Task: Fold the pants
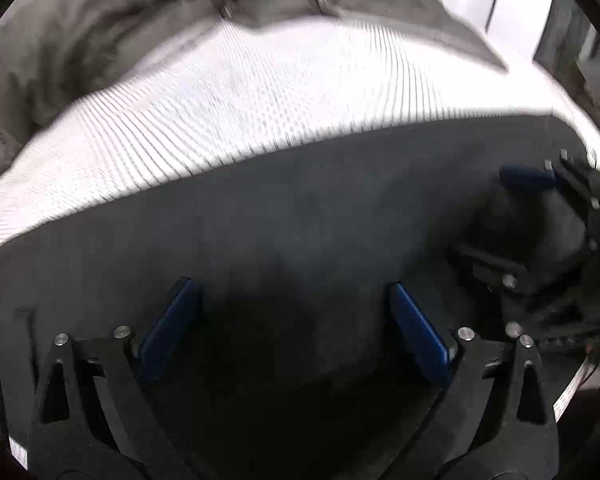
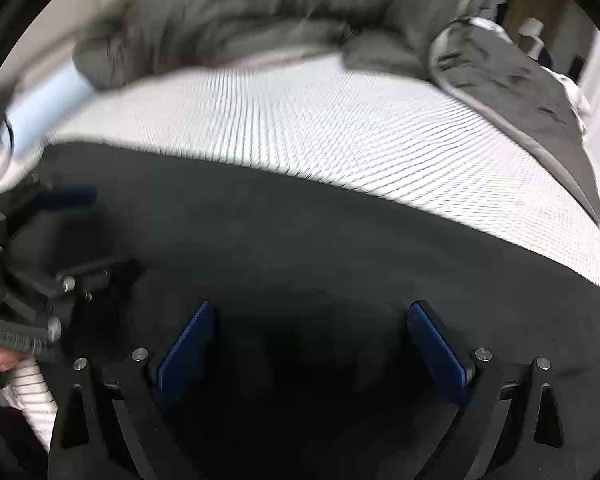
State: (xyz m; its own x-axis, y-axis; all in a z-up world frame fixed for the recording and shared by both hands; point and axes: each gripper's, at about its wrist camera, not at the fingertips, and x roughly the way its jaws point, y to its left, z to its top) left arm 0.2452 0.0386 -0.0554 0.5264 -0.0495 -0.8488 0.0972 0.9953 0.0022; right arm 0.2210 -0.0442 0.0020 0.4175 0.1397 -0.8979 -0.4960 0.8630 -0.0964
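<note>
Across the near edge of a white ribbed mattress, dark charcoal fabric pants are laid flat. Both tongs are held above them, side by side: the left gripper spread wide, nothing pinched; the right gripper likewise spread and empty. A rumpled grey blanket is noted beyond.

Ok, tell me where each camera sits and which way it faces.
Left wrist: on the left gripper, facing forward over the dark pants on the white mattress; the right gripper shows at right.
Right wrist: on the right gripper, same direction; the left gripper and a hand at left.
Shared: pants, mattress, grey duvet.
</note>
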